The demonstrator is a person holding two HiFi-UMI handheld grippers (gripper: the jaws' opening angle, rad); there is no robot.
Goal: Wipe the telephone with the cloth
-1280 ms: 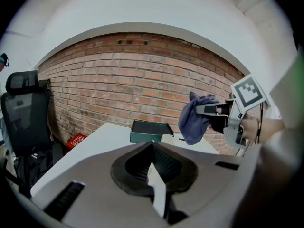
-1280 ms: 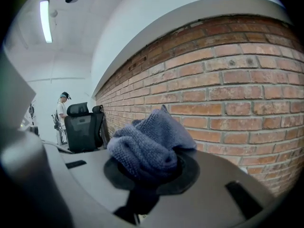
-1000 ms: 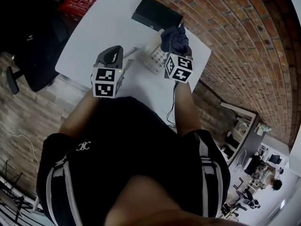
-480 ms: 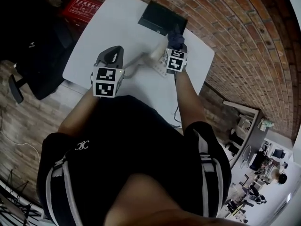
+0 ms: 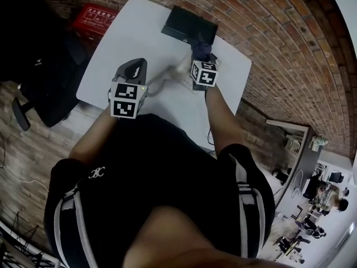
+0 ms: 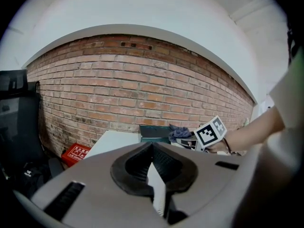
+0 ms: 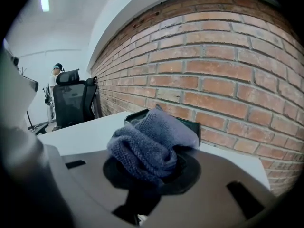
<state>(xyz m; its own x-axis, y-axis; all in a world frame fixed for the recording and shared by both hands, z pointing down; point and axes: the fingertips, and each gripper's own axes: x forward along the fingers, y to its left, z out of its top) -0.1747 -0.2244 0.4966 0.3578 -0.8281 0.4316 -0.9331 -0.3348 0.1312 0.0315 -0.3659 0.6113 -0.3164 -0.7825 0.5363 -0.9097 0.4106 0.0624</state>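
Observation:
The white telephone (image 5: 182, 73) lies on the white table (image 5: 134, 32), partly hidden under my right gripper (image 5: 199, 53). That gripper is shut on a bunched blue-grey cloth (image 5: 201, 47) and sits over the phone's far end, near a dark box. In the right gripper view the cloth (image 7: 151, 146) bulges out of the jaws and hides the fingertips. My left gripper (image 5: 135, 67) hovers over the table's near left part, apart from the phone, jaws shut and holding nothing. The left gripper view shows its pads (image 6: 153, 161) meeting, and the cloth (image 6: 179, 132) far off.
A dark flat box (image 5: 189, 24) lies at the table's far edge against the brick wall. A red crate (image 5: 92, 17) and a black office chair (image 5: 33, 66) stand on the floor to the left. The phone's cord (image 5: 158, 78) trails leftward.
My right gripper has carried the cloth away from me, across the telephone toward the dark box. The left gripper has stayed put.

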